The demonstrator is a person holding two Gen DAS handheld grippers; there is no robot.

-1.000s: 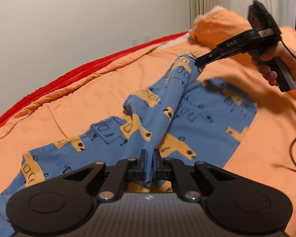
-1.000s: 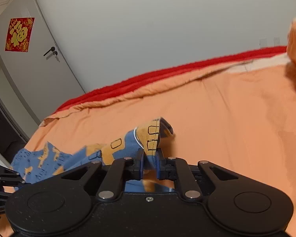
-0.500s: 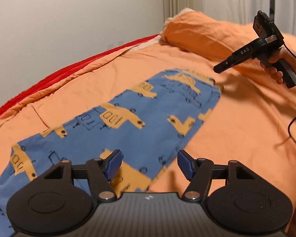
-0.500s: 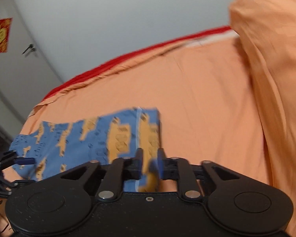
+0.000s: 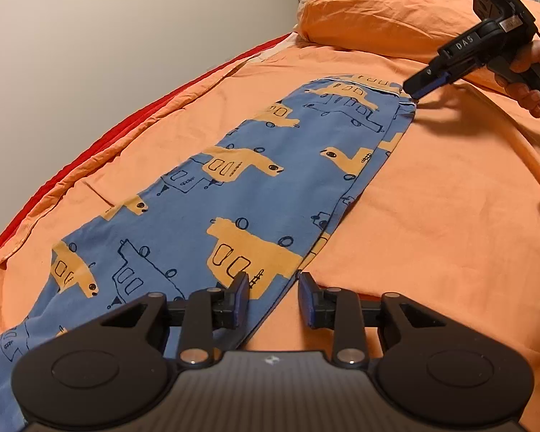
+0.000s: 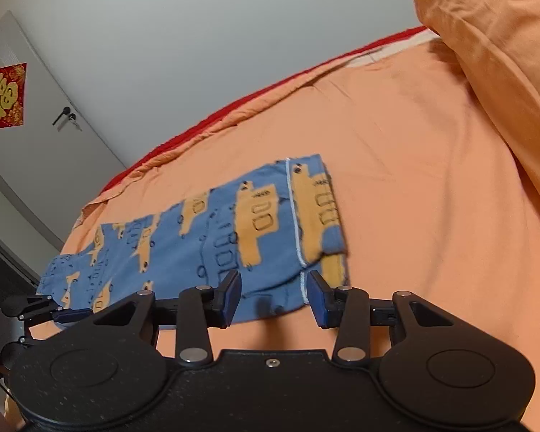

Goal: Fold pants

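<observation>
- I have the pants (image 5: 234, 194) lying flat on the bed (image 5: 432, 216), folded lengthwise into one long blue strip with orange truck prints, running from the near left to the far right in the left wrist view.
- My left tool (image 5: 273, 297) sits low over the near edge of the pants; its jaws are apart and closing, the left pad over the cloth, the right pad over bare sheet, and neither presses on the fabric.
- My right tool (image 6: 273, 297) is at the waistband end; its jaws are apart and opening, with the near hem of the pants showing between the pads but not gripped.
- In the left wrist view I see the right tool (image 5: 419, 88) held in a hand (image 5: 532, 75), its tip just at the far right corner of the pants.
- An orange pillow (image 5: 378, 18) lies at the far end of the bed, well apart from the pants.
- A grey door (image 6: 28, 136) with a red paper square (image 6: 3, 95) stands at the far left.
</observation>
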